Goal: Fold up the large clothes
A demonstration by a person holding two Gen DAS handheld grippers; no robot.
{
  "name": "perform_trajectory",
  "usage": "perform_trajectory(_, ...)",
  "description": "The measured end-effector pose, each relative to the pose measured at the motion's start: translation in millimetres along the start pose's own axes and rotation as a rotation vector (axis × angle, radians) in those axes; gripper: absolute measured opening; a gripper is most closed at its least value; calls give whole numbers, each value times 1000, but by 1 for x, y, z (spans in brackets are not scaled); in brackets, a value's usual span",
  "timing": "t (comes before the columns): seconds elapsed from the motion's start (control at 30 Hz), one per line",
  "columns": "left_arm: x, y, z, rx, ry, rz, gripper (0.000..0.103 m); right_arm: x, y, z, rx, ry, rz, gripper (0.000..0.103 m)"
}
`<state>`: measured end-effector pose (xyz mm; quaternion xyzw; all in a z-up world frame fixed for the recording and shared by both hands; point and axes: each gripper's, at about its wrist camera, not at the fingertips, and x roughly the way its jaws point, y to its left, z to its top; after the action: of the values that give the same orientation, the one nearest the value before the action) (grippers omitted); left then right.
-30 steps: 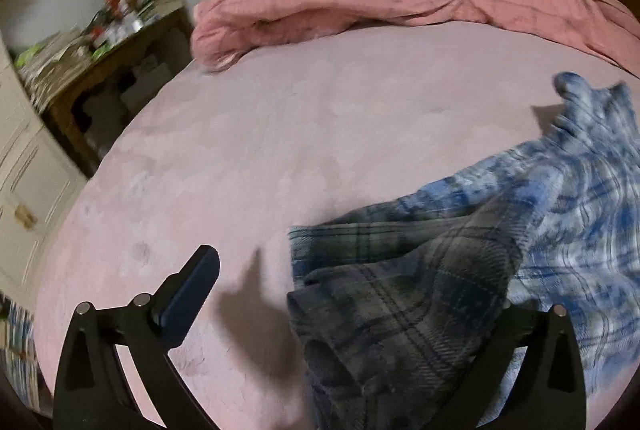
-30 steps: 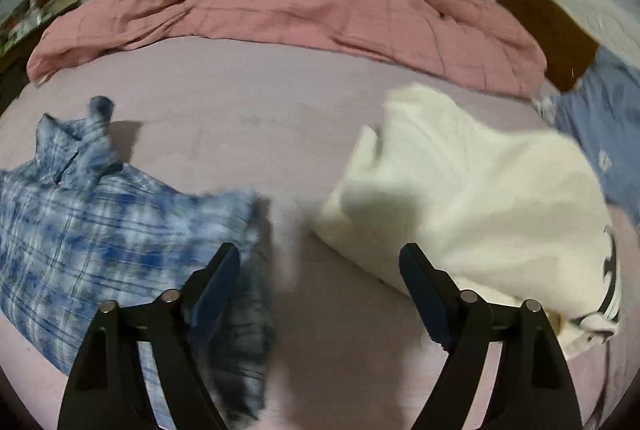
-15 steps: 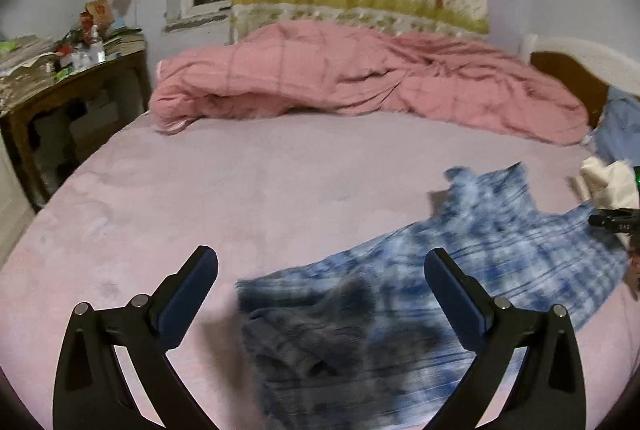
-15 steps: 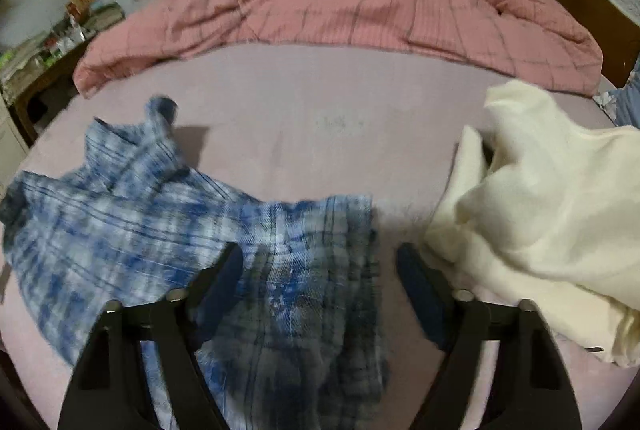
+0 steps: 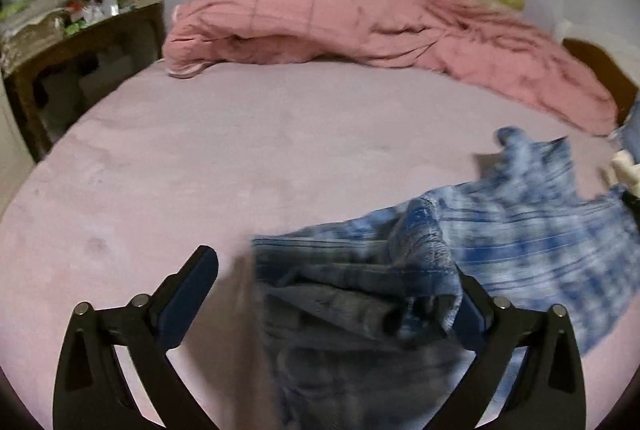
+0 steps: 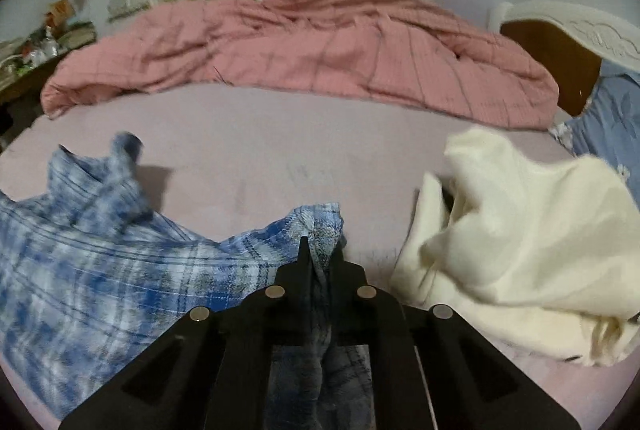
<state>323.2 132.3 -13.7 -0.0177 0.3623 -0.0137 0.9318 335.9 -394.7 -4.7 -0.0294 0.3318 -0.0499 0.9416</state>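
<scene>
Closing now, the jaws of my left gripper (image 5: 332,280) are wide apart, with a bunched corner of the blue plaid shirt (image 5: 500,226) between them; the cloth lies against my right-hand finger but nothing is pinched yet. Over on the other side, my right gripper (image 6: 320,254) is clenched tight on the shirt's opposite edge, a fold of fabric poking up between the pads. The shirt itself lies rumpled across the pink bedsheet (image 5: 240,158), collar end standing up, with the cream garment (image 6: 520,230) just beside my right hand.

What worries me: the left corner is a thick wad, so I may catch several layers or only a loose flap. Then a lift would drag the shirt crooked. My right hand could also snag the cream garment if I sweep that way.
</scene>
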Motion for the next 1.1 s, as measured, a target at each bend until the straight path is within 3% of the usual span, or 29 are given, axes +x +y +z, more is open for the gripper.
perform_trajectory(0.07, 1, 5, -1, -21, -59, -1, 17, 12, 0, -7, 15, 33, -18, 7)
perform_trajectory(0.17, -7, 12, -4, -73, -160, -30, 12, 7, -7, -6, 50, -3, -14, 7)
perform_trajectory(0.3, -23, 5, -2, -63, -266, 48, 11, -32, -2, -6, 35, -211, -68, 6)
perform_trajectory(0.4, -4, 6, 8, -80, -178, 80, 11, -29, 1, -2, 30, -199, -66, 6)
perform_trajectory(0.5, 37, 0, 7, -53, -30, 142, 12, -3, 5, -2, 9, -114, -80, 6)
perform_trajectory(0.57, 60, -10, 3, -2, 55, 190, 13, 17, 9, -4, -8, -19, -91, 6)
perform_trajectory(0.6, 63, -15, 4, 20, 61, 210, 13, 25, 9, -3, -14, 31, -77, 6)
perform_trajectory(0.7, 55, -19, 7, 53, 35, 277, 34, 33, 9, -4, -8, 82, -94, 8)
perform_trajectory(0.77, 36, -25, 5, 64, -44, 395, 76, 25, 5, -4, 9, 71, -115, 27)
perform_trajectory(0.8, 15, -29, 0, 69, -133, 440, 84, 16, 3, -5, 26, 52, -146, 57)
perform_trajectory(0.83, -13, -37, -5, 75, -247, 423, 92, 2, 0, -5, 53, 20, -179, 91)
perform_trajectory(0.87, -31, -43, -9, 79, -309, 382, 96, -15, -3, -7, 82, -31, -183, 99)
perform_trajectory(0.93, -67, -61, -14, 78, -374, 282, 98, -47, -1, -8, 114, -109, -110, 101)
perform_trajectory(1.0, -90, -81, -15, 84, -380, 169, 99, -74, 10, -5, 126, -124, -9, 101)
perform_trajectory(1.1, -102, -118, -16, 142, -290, 26, 99, -102, 44, -2, 71, -102, 184, 102)
